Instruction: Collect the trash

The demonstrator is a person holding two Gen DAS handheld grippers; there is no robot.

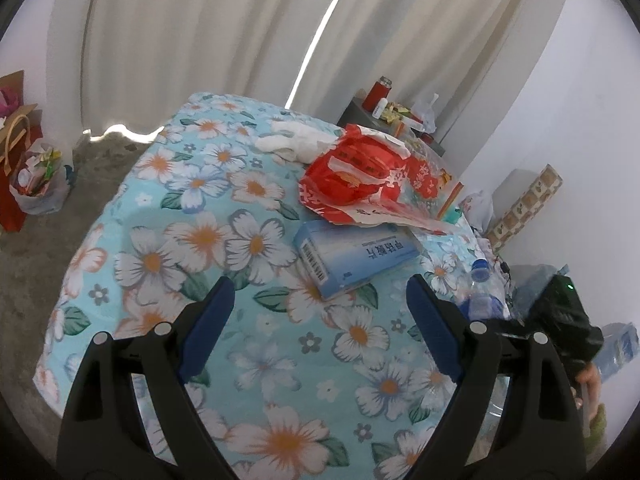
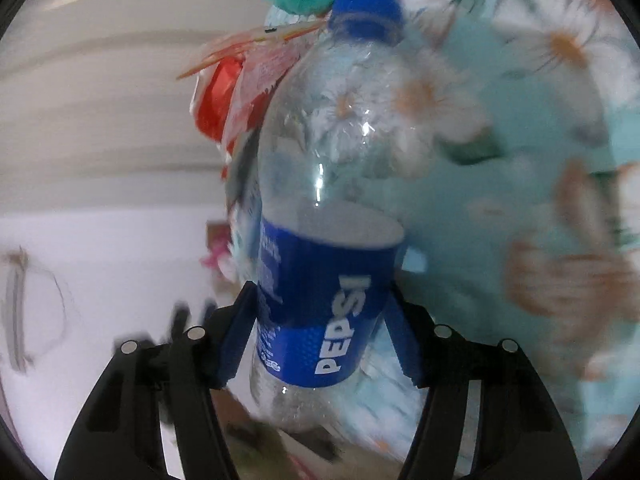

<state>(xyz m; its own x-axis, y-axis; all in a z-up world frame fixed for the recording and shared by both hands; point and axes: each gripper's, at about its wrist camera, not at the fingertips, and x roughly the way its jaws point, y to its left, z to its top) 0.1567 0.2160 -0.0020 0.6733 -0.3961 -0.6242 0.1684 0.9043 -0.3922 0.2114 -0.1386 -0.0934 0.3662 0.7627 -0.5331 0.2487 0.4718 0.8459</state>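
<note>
My left gripper [image 1: 320, 292] is open and empty above a bed with a floral blue cover [image 1: 200, 240]. Just beyond its fingertips lies a light blue medicine box [image 1: 352, 256]. Behind the box lies a red and white plastic bag [image 1: 360, 176], with a crumpled white cloth [image 1: 296, 140] further back. My right gripper [image 2: 320, 300] is shut on an empty clear Pepsi bottle [image 2: 332, 200] with a blue cap, gripping it at the blue label. The bottle also shows in the left wrist view [image 1: 480, 288] at the bed's right edge. The right wrist view is blurred.
A grey bedside stand [image 1: 360, 112] holds a red flask [image 1: 378, 94] and small items at the back right. A white bag of rubbish [image 1: 38, 184] and a red paper bag [image 1: 12, 184] stand on the concrete floor at left. Curtains hang behind.
</note>
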